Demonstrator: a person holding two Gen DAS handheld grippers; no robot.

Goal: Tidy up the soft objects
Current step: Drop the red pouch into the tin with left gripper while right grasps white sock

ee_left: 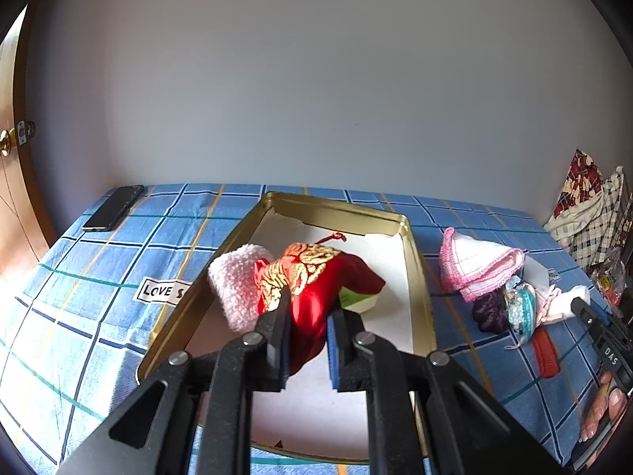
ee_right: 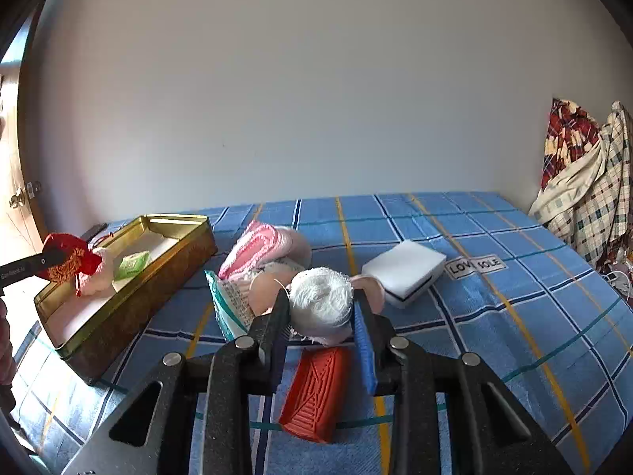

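Observation:
My left gripper (ee_left: 310,308) is shut on a red satin pouch (ee_left: 316,277) with gold embroidery, held just above the open gold tin (ee_left: 415,277). A fluffy pink cloth (ee_left: 237,281) and a green-and-white packet (ee_left: 356,301) lie inside the tin. In the right wrist view the same pouch (ee_right: 67,257) hangs over the tin's near end (ee_right: 130,316). My right gripper (ee_right: 320,301) is shut on a white fluffy bundle (ee_right: 322,289) over the blue checked bedspread, right of the tin.
Around the right gripper lie a pink-trimmed folded cloth (ee_right: 253,249), a teal packet (ee_right: 229,304), a red ribbed object (ee_right: 320,388) and a white sponge block (ee_right: 407,273). A phone (ee_left: 112,208) rests at the far left. Plaid cloths (ee_right: 585,198) pile up against the right wall.

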